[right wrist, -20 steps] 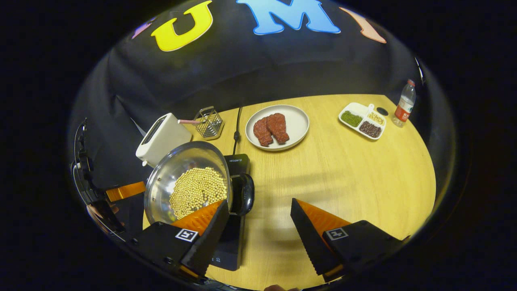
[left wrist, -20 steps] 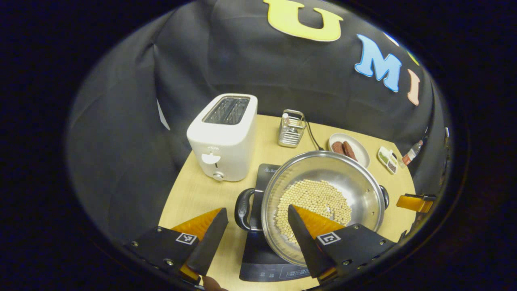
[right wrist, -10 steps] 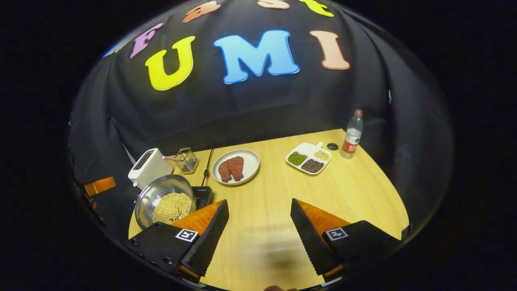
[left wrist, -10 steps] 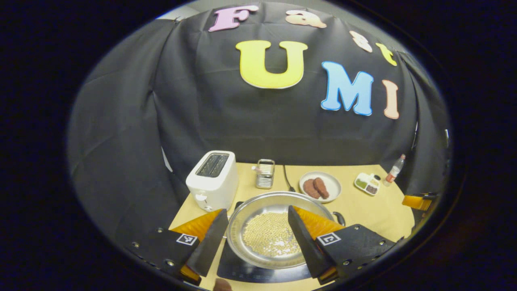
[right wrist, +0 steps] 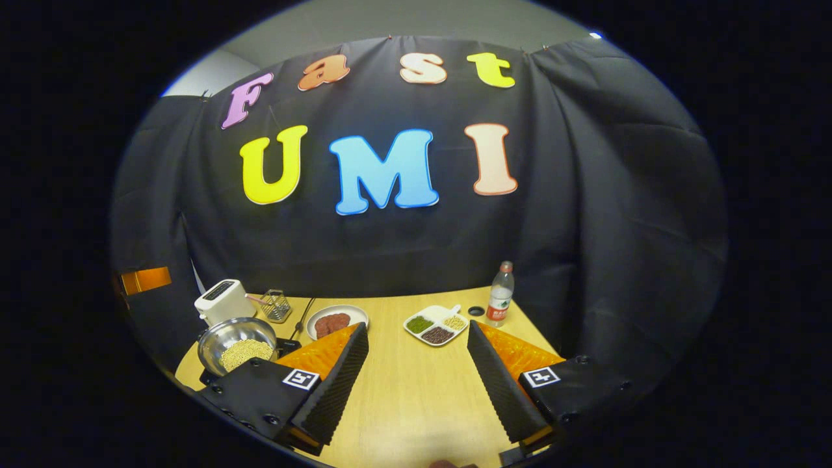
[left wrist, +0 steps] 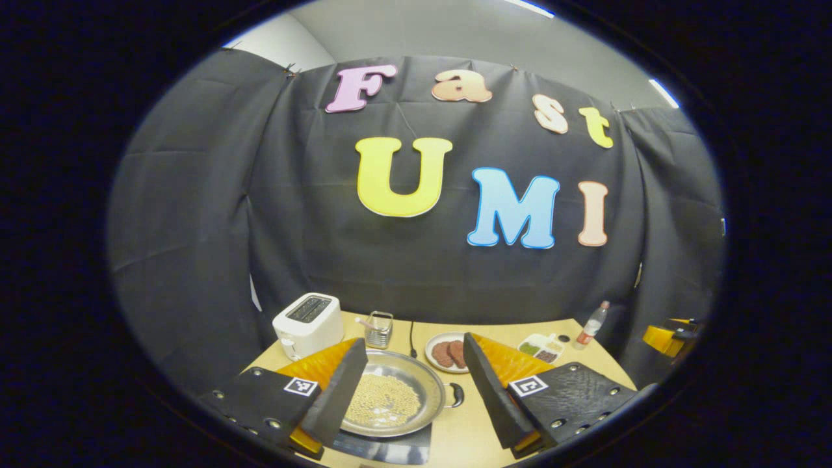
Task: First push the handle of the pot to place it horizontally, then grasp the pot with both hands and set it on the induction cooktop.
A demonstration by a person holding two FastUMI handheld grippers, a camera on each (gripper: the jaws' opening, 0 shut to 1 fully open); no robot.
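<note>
While the pot (left wrist: 390, 402) sits on the cooktop (left wrist: 383, 445), both hand-held grippers gape.

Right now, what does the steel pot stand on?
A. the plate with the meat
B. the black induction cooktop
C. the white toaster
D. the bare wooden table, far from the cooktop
B: in the left gripper view the pot, with its pale beans, sits on the black induction cooktop, whose dark edge shows under the pot's near rim.
</note>
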